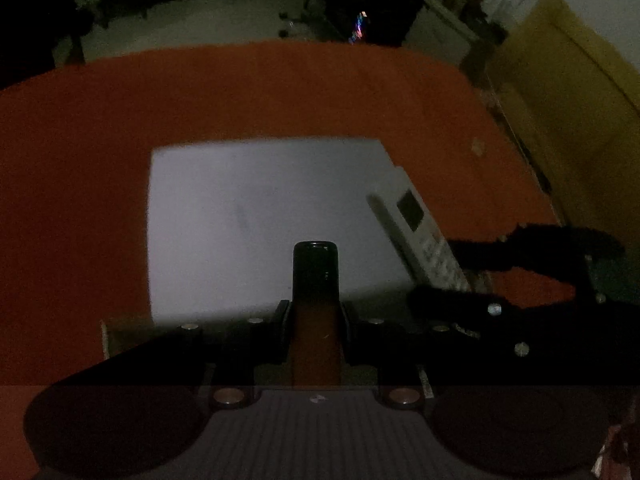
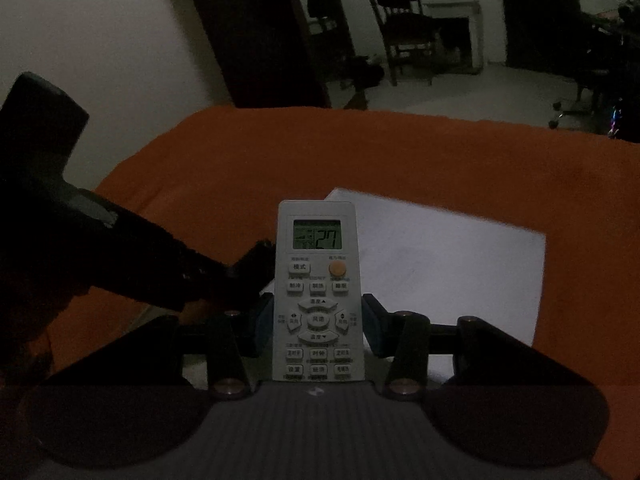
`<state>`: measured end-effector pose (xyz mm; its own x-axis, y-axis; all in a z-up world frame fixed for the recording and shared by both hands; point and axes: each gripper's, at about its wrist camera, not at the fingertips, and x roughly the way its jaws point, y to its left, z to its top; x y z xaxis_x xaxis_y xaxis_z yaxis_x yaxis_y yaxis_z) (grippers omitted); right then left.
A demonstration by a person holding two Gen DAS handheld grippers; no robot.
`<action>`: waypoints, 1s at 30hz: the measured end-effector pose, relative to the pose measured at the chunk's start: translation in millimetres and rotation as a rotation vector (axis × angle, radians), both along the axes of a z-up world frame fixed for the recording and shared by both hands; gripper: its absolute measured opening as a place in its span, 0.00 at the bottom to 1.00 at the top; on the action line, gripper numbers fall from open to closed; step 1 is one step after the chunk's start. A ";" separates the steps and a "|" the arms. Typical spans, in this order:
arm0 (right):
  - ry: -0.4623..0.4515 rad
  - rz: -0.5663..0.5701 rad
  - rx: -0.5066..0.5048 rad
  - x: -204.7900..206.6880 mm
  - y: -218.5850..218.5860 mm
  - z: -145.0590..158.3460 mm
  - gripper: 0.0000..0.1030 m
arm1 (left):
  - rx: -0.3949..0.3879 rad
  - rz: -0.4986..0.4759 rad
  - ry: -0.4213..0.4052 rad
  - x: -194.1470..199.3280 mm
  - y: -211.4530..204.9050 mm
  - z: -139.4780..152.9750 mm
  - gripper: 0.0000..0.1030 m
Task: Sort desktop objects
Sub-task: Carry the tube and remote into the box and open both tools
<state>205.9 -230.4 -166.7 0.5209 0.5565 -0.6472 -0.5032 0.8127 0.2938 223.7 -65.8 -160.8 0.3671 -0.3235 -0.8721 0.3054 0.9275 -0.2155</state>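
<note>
- Remote (image 2: 318,292), white with a lit display reading 27 and an orange button, sits lengthwise between the right gripper (image 2: 318,322) jaws, which pinch its lower half from both sides.
- Its display end points away from the camera, over the near left corner of a white sheet (image 2: 452,272).
- From the left wrist view, the remote (image 1: 420,232) lies at the sheet's right edge, with the right gripper (image 1: 472,276) reaching in from the right around its button end.
- Bottle (image 1: 316,280), a dark cylinder with a black cap and brownish body, is pinched between the left gripper (image 1: 316,332) jaws, which press against its sides.
- The bottle's cap end points forward over the near edge of the sheet (image 1: 256,216).
- Whether the bottle or the remote touches the sheet cannot be told in the dim light.
- The sheet lies flat on an orange cloth (image 1: 240,92) that covers the worktop.
- In the right wrist view, the left gripper's dark body (image 2: 120,248) comes in from the left, just beside the remote.
- Beyond the cloth (image 2: 440,160), a dark chair (image 2: 404,24) stands on a pale floor.
- A yellowish panel (image 1: 568,92) stands to the right of the worktop in the left wrist view.
</note>
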 end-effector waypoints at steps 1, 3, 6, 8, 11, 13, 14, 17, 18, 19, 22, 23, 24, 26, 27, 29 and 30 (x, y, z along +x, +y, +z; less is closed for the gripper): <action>0.007 0.005 -0.002 -7.8 0.1 -5.1 0.47 | 0.016 0.003 -0.002 -7.0 -0.7 -6.2 0.20; 0.024 0.017 -0.018 -21.4 2.3 -20.0 0.47 | 0.049 -0.001 -0.004 -18.7 -2.6 -18.8 0.20; 0.071 0.016 -0.042 -36.0 4.7 -47.5 0.47 | 0.065 -0.004 0.056 -30.8 -5.7 -43.6 0.20; 0.104 0.018 -0.060 -44.8 7.8 -66.4 0.47 | 0.073 -0.005 0.109 -34.9 -7.0 -63.0 0.20; 0.154 0.032 -0.072 -55.1 14.3 -90.1 0.47 | 0.099 -0.017 0.146 -42.0 -11.2 -82.4 0.20; 0.184 0.051 -0.080 -60.8 19.6 -103.6 0.47 | 0.118 -0.035 0.165 -45.5 -15.3 -93.3 0.20; 0.195 0.063 -0.088 -63.1 22.7 -109.3 0.47 | 0.123 -0.038 0.173 -46.2 -16.4 -98.0 0.20; 0.191 0.103 -0.137 -68.7 33.0 -116.3 0.47 | 0.144 -0.054 0.192 -47.8 -19.9 -112.3 0.20; 0.178 0.108 -0.155 -69.3 36.5 -114.1 0.47 | 0.153 -0.062 0.197 -47.9 -22.2 -117.5 0.20; 0.161 0.110 -0.176 -69.3 38.8 -114.4 0.47 | 0.161 -0.070 0.201 -48.2 -24.4 -122.8 0.20; 0.129 0.109 -0.242 -67.4 48.1 -118.6 0.47 | 0.183 -0.095 0.203 -49.5 -29.4 -138.4 0.20; 0.124 0.114 -0.261 -67.8 50.6 -120.2 0.47 | 0.187 -0.097 0.199 -50.0 -30.2 -142.9 0.20; 0.120 0.123 -0.275 -68.9 53.3 -121.9 0.47 | 0.188 -0.097 0.190 -50.0 -30.8 -145.6 0.20; 0.114 0.141 -0.305 -71.2 58.5 -125.2 0.47 | 0.195 -0.099 0.183 -48.2 -32.6 -150.9 0.20; 0.121 0.137 -0.312 -71.7 59.1 -127.1 0.47 | 0.196 -0.098 0.180 -47.5 -32.8 -153.2 0.20; 0.141 0.126 -0.315 -71.4 58.4 -131.1 0.48 | 0.194 -0.095 0.179 -46.6 -33.3 -158.0 0.20; 0.153 0.118 -0.313 -71.2 55.9 -132.4 0.48 | 0.193 -0.090 0.186 -45.4 -33.1 -160.3 0.21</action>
<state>134.7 -174.5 -299.1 0.3488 0.3695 -0.8613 -0.5687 0.8139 0.1188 178.3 -98.9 -321.1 0.1719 -0.1691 -0.9705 0.3601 0.9278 -0.0979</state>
